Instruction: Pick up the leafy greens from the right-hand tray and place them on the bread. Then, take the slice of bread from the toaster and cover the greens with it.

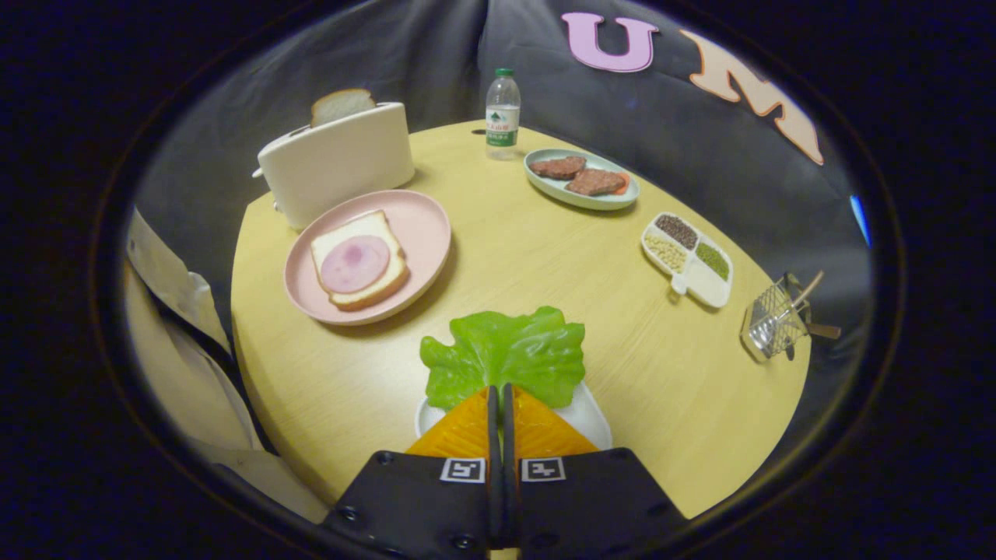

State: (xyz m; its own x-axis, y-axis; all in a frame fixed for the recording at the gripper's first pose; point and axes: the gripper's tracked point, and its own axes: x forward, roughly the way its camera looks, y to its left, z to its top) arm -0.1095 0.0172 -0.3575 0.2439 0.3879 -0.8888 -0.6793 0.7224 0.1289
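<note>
at the near edge of the round desk [545,264], the tool [502,393] has its two fingers [467,432] pressed almost together, clenched on the near edge of the leafy greens [504,354]. the leaf spreads out just ahead of the fingertips and lies over a white tray [591,416] that sits right at the desk's near edge. beyond the greens, toward the left side of the desk, a pink plate [424,225] carries a slice of bread [381,288] with a round slice of ham [355,264] on top. behind the plate, at the far left edge, stands a white toaster [338,159] with a second bread slice [341,105] sticking up from its slot. a water bottle [503,113] stands at the far edge. to its right a pale oval dish [615,201] holds two meat patties [580,175]. a divided tray [708,288] of beans and grains lies nearer the right edge, and a small wire basket [772,323] sits at the right edge.
</note>
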